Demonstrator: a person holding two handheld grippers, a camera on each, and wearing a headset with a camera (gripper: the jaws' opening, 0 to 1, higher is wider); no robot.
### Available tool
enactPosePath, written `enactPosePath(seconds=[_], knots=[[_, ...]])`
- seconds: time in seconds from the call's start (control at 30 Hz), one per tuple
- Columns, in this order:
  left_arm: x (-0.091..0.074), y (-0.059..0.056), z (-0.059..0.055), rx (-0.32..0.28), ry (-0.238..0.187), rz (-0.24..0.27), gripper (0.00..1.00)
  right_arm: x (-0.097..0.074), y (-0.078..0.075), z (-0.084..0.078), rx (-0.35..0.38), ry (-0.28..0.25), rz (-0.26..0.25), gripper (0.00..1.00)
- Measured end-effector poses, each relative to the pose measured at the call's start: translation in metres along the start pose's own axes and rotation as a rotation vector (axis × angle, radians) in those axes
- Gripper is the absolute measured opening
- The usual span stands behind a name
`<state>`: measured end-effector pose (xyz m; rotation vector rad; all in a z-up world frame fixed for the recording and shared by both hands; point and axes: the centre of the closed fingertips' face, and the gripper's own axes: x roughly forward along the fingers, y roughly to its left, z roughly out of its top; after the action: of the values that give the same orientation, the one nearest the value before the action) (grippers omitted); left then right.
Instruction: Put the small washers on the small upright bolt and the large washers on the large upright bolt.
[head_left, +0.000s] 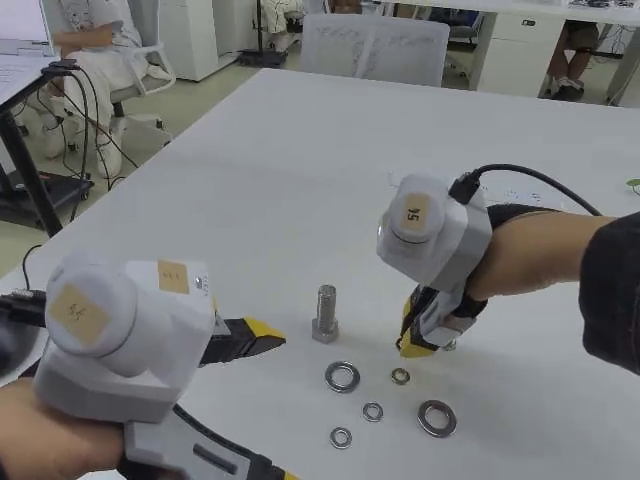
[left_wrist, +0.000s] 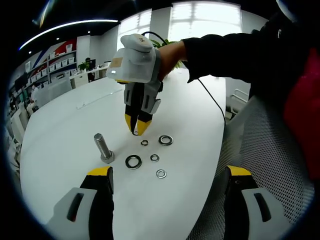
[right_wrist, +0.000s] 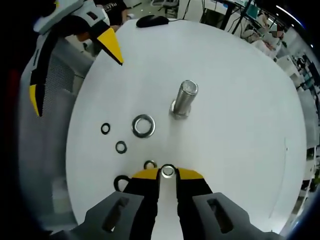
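Bolt (head_left: 326, 313) upright, head down.

The right gripper (right_wrist: 168, 173) has its jaws drawn close, and a small round silver piece (right_wrist: 168, 171) sits pinched between the yellow tips. On the white table (right_wrist: 240, 125) beyond, a large bolt (right_wrist: 184, 100) stands upright with a large washer (right_wrist: 143, 125) just beside it. Two small washers (right_wrist: 105, 128) (right_wrist: 121, 147) lie apart from them. A third small washer (right_wrist: 150, 164) and a second large washer (right_wrist: 120, 182) are partly hidden by the jaws. The left gripper (right_wrist: 77, 87) is at the table edge, jaws wide apart.
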<state>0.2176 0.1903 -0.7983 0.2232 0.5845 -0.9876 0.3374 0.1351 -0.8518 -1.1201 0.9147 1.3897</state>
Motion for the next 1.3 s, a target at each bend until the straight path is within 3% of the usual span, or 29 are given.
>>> enactPosePath(seconds=[0.4, 0.63, 0.83, 1.1, 1.3], knots=[[0.005, 0.003, 0.011, 0.032, 0.01, -0.006, 0.92, -0.031, 0.009, -0.001, 0.026, -0.05, -0.02, 0.14], [0.009, 0.005, 0.026, 0.051, -0.012, -0.013, 0.92, -0.049, 0.013, -0.006, 0.034, -0.067, -0.044, 0.14], [0.016, 0.006, 0.029, 0.059, -0.015, -0.035, 0.91, -0.063, 0.017, -0.01, 0.04, -0.079, -0.063, 0.14], [0.016, 0.007, 0.035, 0.021, -0.084, -0.075, 0.9, -0.085, 0.019, -0.017, 0.052, -0.089, -0.086, 0.14], [0.018, 0.007, 0.035, 0.029, -0.092, -0.091, 0.89, -0.102, 0.02, -0.02, 0.056, -0.094, -0.098, 0.14]])
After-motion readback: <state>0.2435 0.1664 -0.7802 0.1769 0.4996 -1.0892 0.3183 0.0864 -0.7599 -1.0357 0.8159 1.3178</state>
